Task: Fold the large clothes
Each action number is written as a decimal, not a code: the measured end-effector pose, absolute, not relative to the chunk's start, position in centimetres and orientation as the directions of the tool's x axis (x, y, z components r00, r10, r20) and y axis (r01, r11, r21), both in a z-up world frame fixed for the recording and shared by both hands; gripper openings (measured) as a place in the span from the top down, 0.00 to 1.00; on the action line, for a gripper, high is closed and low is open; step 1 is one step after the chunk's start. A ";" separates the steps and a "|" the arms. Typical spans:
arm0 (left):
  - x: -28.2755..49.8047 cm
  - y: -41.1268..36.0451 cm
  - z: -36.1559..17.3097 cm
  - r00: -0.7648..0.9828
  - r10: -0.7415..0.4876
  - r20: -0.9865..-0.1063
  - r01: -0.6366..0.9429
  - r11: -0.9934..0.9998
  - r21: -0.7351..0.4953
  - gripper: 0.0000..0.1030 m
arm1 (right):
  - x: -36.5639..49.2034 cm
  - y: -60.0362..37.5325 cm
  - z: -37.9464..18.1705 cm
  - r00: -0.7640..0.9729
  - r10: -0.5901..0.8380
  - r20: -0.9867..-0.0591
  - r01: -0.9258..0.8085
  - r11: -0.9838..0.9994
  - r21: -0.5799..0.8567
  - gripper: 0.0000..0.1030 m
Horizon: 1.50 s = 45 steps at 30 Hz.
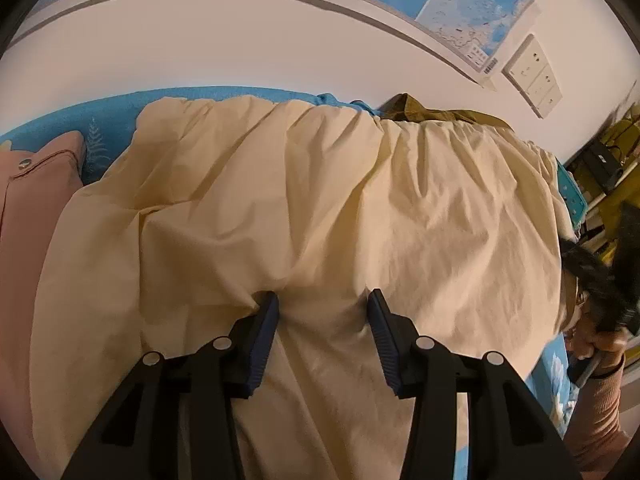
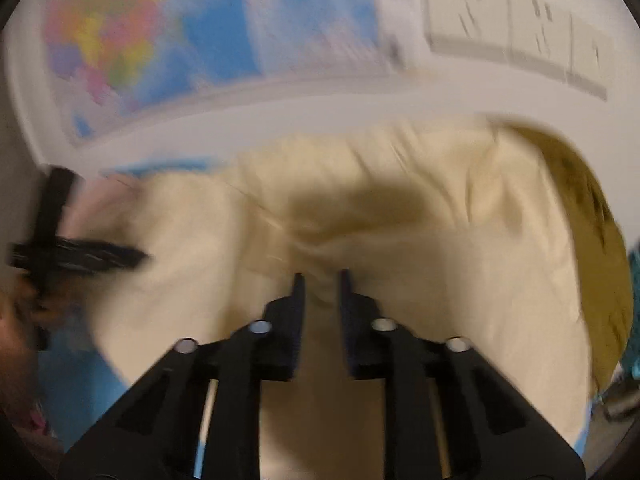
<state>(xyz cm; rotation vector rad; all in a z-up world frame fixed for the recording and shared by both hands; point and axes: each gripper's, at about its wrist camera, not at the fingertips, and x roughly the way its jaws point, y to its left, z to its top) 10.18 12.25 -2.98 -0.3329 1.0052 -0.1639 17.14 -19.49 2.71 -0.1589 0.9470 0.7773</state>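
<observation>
Cream cloth (image 1: 320, 208) lies spread and wrinkled over the bed (image 1: 60, 120), which has a blue printed cover and stands against a white wall. An olive garment (image 1: 432, 110) lies at the cloth's far edge by the wall, and a pink garment (image 1: 36, 208) lies beside the cloth at its left.

Both claws tilt steeply down at the cloth. The left claw (image 1: 323, 300) stands about half open, its blue-padded fingers (image 1: 264, 332) pressed tips-first into the fabric, with a low hump of cloth between them; the pads do not grip it. The right claw (image 2: 322, 280) is blurred in its own view. Its fingers (image 2: 298, 308) stand close together with a narrow fold of cream cloth bunched up between them; whether the pads press on that fold I cannot tell.

From the left wrist view, the right hand (image 1: 600, 344) shows at the edge, wrapped round its handle, a pinkish sleeve (image 1: 600, 408) running back from the wrist. On the wall hang a map (image 1: 480, 0) and sockets (image 1: 532, 74).
</observation>
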 end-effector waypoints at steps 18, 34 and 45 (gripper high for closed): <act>-7.9 21.4 -0.5 0.754 -0.045 -0.655 -0.214 0.926 -0.310 0.26 | 9.5 -37.7 1.0 0.268 0.711 -0.651 -0.364 0.700 0.615 0.43; -6.3 19.5 -1.8 0.754 -0.154 -0.639 -0.171 0.893 -0.417 0.85 | 12.2 -37.1 1.8 0.381 0.782 -0.494 -0.322 0.613 0.721 0.93; -13.2 19.9 -5.9 0.703 -0.193 -0.684 -0.226 0.852 -0.472 0.79 | 8.4 -44.5 2.2 0.379 0.661 -0.647 -0.224 0.744 0.629 0.93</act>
